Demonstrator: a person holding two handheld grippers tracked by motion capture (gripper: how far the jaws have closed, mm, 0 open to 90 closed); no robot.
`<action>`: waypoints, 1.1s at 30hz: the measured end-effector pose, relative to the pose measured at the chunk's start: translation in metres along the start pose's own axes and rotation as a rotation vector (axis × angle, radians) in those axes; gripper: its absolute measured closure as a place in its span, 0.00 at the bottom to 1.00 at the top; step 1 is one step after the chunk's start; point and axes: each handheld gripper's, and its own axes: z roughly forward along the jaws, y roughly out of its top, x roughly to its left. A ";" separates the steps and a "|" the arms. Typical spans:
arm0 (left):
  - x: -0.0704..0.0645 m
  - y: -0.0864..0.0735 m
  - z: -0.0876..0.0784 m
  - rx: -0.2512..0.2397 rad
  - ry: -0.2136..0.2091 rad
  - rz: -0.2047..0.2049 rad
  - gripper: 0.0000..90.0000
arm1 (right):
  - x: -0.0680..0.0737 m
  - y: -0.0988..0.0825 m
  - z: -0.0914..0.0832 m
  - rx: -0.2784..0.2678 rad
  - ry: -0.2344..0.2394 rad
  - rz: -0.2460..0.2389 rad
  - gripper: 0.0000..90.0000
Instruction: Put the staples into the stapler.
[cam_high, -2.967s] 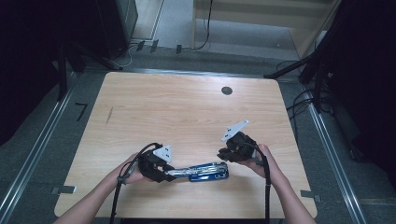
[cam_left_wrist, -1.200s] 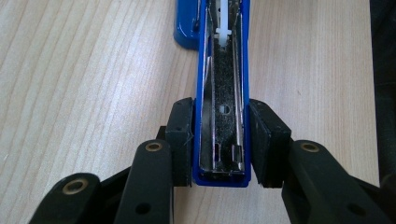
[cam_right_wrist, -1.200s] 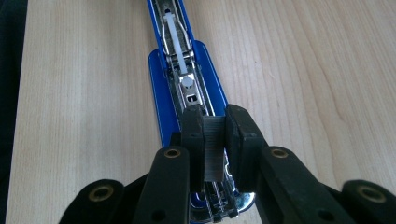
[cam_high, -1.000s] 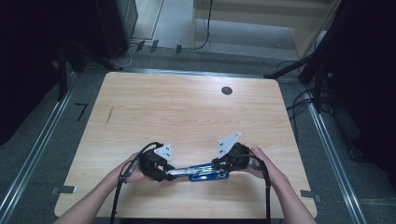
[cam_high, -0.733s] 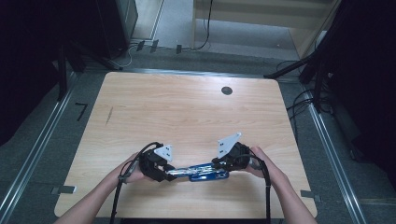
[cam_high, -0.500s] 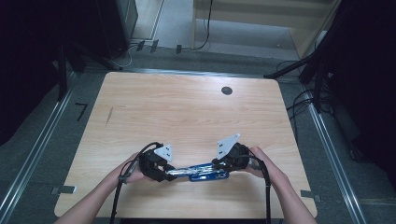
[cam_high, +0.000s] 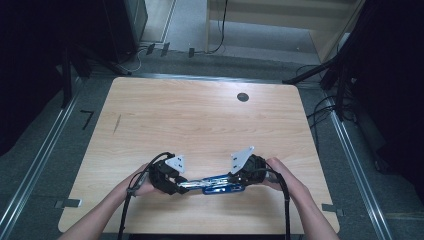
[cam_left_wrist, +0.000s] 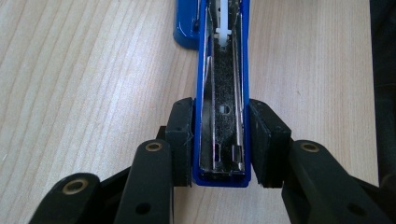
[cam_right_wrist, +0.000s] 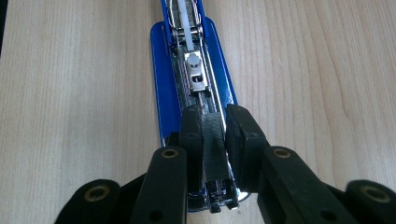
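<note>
The blue stapler (cam_high: 212, 183) lies opened flat on the tabletop (cam_high: 200, 120), between both grippers. The left gripper (cam_left_wrist: 219, 140) clamps its cover; the right gripper (cam_right_wrist: 215, 135) pinches the magazine's tip. That narrow pinch may slip, snapping it shut.

R tool (cam_high: 239, 180) now in from right, onto stapler (cam_high: 212, 184).

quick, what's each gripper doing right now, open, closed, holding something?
Left gripper: closed on the opened blue stapler, jaws clamping the sides of its top arm.
Right gripper: closed on the stapler's metal magazine end.
</note>
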 end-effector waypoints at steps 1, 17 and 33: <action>0.000 0.000 0.000 0.001 -0.001 0.001 0.72 | 0.000 0.000 0.000 0.002 0.001 0.001 0.86; 0.001 0.000 0.000 0.001 -0.002 0.001 0.72 | -0.005 -0.001 0.002 0.013 0.037 0.064 0.83; 0.001 0.000 0.000 0.003 -0.001 0.002 0.72 | -0.006 0.001 0.000 0.012 0.029 0.107 0.89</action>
